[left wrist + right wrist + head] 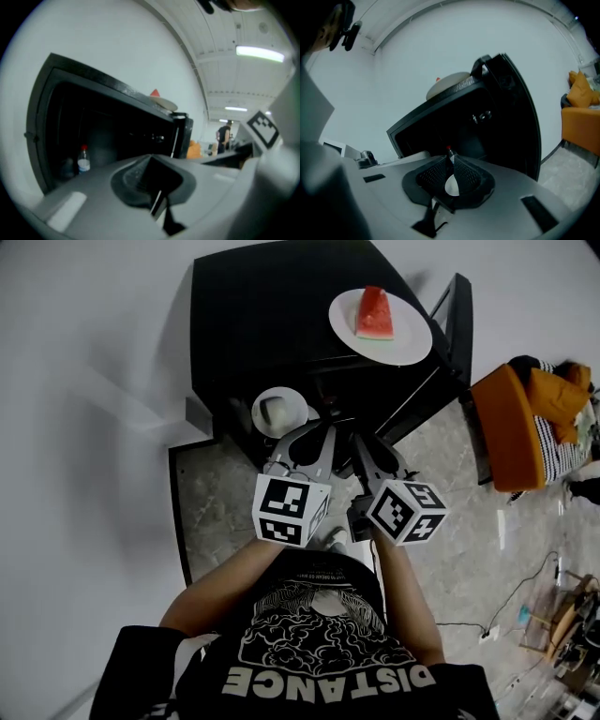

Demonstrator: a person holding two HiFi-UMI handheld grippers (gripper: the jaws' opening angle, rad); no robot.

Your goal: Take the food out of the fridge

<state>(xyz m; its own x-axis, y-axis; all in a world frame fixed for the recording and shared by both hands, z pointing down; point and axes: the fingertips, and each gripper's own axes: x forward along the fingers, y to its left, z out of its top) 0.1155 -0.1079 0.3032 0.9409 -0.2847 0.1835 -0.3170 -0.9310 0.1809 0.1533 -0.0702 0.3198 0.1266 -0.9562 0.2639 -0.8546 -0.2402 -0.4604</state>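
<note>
**Head view.** We look down on the open black fridge (272,324), its door (455,320) standing out at 2 o'clock. On the fridge top, at 1 o'clock, a white plate (412,345) carries a watermelon slice (375,313). A white dish (259,418) with a pale portion in it is already out of the fridge. It is held just outside the front edge, at 11 o'clock from the tip of the left gripper (305,432) and touching it. The right gripper (361,442) lies just beside the left one, at its 3 o'clock, and both point into the fridge. An orange chair (511,427) stands well apart at 3 o'clock.

**Left gripper view.** We find the left gripper's pads drawn together on a thin white edge, the dish's rim seen end on. Beyond the pads the dark cavity gapes. A red-capped bottle (83,161) stands upright low inside it, at 9 o'clock. The plate shows on the fridge top at 12 o'clock, and the right gripper's marker cube at 3 o'clock.

**Right gripper view.** We see the right gripper's pads nearly meeting at their tips. They pinch a rounded white edge low in the slot, which looks like the dish again. The bottle's red cap peeps over the tips at 12 o'clock. The open door rises at 2 o'clock.
</note>
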